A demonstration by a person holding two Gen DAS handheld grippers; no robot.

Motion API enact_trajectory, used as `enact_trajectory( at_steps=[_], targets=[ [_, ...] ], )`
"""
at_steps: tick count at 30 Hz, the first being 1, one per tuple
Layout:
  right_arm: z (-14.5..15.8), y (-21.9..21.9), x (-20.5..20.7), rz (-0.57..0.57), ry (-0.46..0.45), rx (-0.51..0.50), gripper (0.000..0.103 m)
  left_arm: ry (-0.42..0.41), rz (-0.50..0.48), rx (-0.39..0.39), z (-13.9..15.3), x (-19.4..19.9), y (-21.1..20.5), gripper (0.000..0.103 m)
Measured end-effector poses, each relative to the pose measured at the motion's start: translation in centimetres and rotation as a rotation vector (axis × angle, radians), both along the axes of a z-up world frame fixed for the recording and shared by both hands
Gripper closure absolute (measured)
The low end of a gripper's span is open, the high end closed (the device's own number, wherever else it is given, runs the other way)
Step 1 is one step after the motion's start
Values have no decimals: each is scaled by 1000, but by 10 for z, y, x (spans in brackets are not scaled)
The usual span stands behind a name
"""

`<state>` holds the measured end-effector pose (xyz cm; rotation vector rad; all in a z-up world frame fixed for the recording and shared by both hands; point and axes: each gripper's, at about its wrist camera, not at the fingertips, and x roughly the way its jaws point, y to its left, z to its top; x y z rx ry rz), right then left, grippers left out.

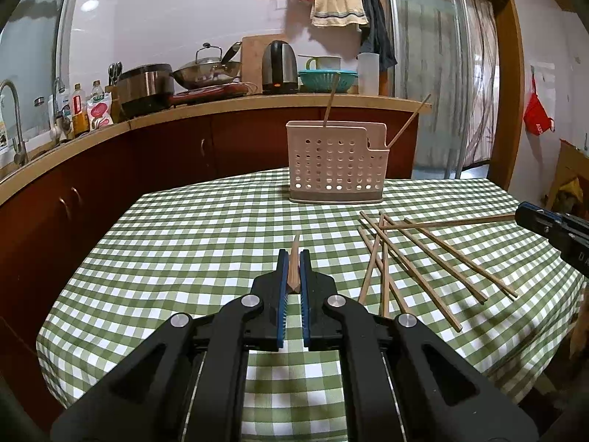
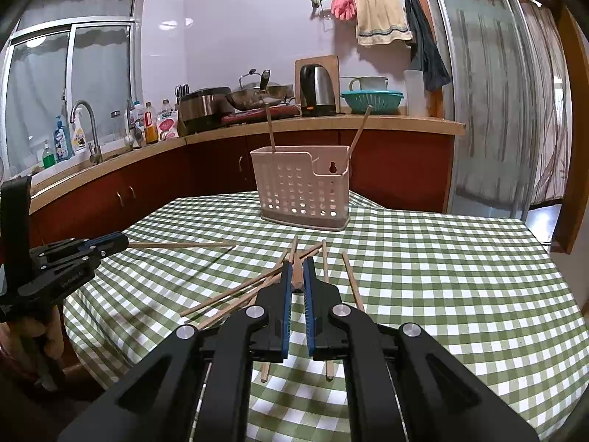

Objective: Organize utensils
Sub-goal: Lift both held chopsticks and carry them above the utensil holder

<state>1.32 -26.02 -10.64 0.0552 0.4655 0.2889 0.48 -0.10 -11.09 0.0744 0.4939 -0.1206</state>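
Note:
A pale pink perforated utensil holder (image 1: 337,164) stands at the far side of the table and has two wooden chopsticks standing in it; it also shows in the right wrist view (image 2: 302,188). Several loose chopsticks (image 1: 423,258) lie crossed on the cloth to its front right. My left gripper (image 1: 293,258) is shut on a chopstick (image 1: 293,265) pointing forward above the cloth. My right gripper (image 2: 298,265) is shut on a chopstick (image 2: 293,258) over the loose pile (image 2: 257,287). The left gripper (image 2: 121,241) and its chopstick (image 2: 180,245) show at the left of the right wrist view.
The table has a green checked cloth (image 1: 206,243). Behind it runs a kitchen counter (image 1: 257,101) with a kettle, wok, pots, bottles and a teal basket. A sliding glass door (image 2: 489,92) is at the right. Red-brown cabinets stand close behind the holder.

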Motion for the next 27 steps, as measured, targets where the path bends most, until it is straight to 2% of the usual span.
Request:
enact_trajectory(
  at_steps=[12, 27],
  targets=[
    [22, -1, 7, 2, -49, 8, 96, -50, -1, -37, 27, 5, 5, 97],
    [49, 4, 72, 34, -51, -8, 96, -41, -12, -96, 59, 75, 21, 97]
  ],
)
